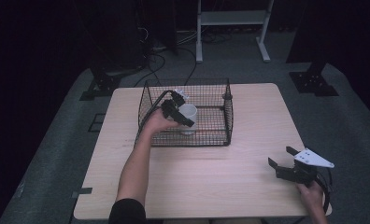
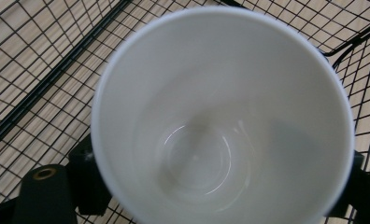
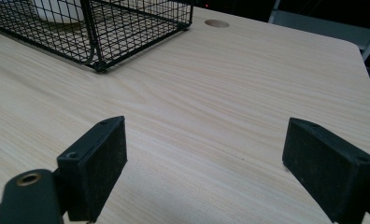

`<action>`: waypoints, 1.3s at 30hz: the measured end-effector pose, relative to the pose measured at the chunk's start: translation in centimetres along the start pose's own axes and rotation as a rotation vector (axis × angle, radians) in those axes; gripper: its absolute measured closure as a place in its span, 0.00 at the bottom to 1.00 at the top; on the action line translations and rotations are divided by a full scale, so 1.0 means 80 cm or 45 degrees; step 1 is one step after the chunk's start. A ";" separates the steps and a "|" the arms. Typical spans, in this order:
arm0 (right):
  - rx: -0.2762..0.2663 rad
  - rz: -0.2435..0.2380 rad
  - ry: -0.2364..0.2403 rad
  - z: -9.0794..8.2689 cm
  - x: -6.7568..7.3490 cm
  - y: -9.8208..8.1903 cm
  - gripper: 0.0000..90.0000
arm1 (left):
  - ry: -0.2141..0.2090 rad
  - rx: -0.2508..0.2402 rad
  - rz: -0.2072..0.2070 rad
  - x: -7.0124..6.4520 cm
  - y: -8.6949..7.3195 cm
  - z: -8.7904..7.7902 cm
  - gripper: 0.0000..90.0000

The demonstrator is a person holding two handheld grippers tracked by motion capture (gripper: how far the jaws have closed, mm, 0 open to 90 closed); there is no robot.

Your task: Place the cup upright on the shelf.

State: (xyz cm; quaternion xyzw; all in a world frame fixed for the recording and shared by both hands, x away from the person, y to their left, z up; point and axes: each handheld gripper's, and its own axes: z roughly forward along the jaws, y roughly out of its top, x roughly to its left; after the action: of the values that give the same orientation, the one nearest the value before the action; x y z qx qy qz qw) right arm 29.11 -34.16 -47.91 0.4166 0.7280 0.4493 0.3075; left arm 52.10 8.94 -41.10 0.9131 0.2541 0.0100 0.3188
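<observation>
A white cup (image 1: 189,113) sits inside the black wire basket (image 1: 228,112) at the middle back of the table. My left gripper (image 1: 183,111) reaches over the basket's left wall and is shut on the cup. The left gripper view looks straight down into the empty cup (image 2: 220,116), with a black jaw pressed against each side and the basket mesh (image 2: 33,70) underneath. My right gripper (image 1: 280,156) hovers low over the table's front right, open, with nothing between its pads (image 3: 99,163). Its view shows the basket (image 3: 127,28) far off, the cup (image 3: 57,11) behind the mesh.
The light wooden table (image 1: 197,177) is bare between the basket and my right gripper. A round cable hole (image 3: 217,23) lies past the basket near the far edge. A white stand (image 1: 232,18) and dark equipment bases stand on the floor beyond the table.
</observation>
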 end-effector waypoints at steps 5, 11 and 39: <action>-0.001 0.001 -0.001 0.000 0.000 0.000 0.15 | -0.002 -0.009 -0.001 -0.001 -0.002 -0.003 0.21; -0.001 -0.001 -0.001 0.000 0.000 0.000 0.15 | 0.010 -0.021 0.013 -0.006 0.000 -0.006 0.18; 0.001 0.008 0.000 0.000 0.000 0.000 0.15 | 0.058 -0.134 0.065 -0.023 0.009 -0.042 0.08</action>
State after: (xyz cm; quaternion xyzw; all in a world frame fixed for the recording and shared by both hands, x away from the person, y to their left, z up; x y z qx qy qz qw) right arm 29.11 -34.19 -47.90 0.4190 0.7269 0.4500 0.3059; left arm 50.26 9.54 -37.74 0.9008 0.2370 0.0522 0.3600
